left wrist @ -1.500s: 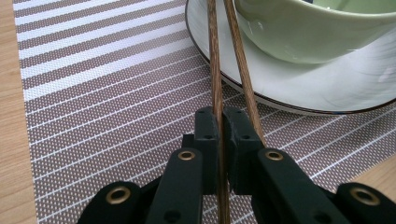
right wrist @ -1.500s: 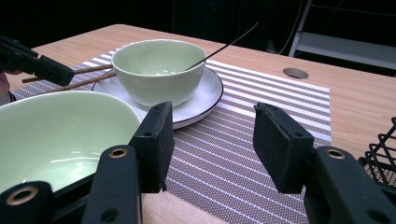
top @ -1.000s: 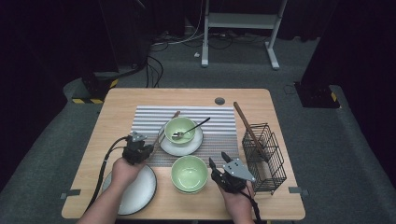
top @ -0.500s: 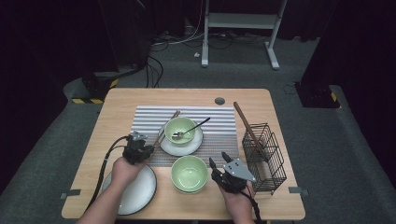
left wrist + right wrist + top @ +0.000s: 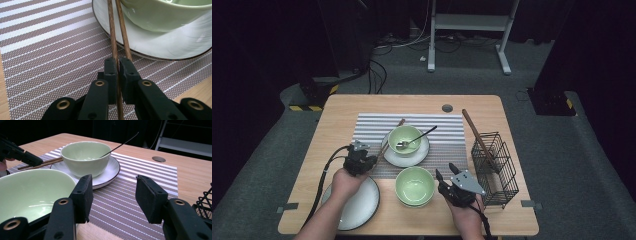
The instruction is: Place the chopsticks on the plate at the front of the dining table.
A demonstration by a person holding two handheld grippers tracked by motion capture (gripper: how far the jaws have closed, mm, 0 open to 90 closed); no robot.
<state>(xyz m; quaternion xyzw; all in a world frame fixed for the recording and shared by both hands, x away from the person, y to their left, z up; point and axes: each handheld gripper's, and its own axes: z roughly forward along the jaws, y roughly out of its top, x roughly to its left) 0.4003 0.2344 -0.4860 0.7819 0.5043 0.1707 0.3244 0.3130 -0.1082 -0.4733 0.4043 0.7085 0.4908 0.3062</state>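
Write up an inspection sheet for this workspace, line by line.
Surface: wooden table with a striped mat.
Job's things: chopsticks leaning on the saucer under the far green bowl.
Clutter: spoon, near green bowl, plate, wire basket.
Grippers: left gripper shut on chopsticks; right gripper open, holding nothing.
Cables: left gripper's cable; floor cables.
Surroundings: dark room, metal stand.

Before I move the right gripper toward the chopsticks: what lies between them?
In the high view, a green bowl sits between the right gripper and chopsticks.
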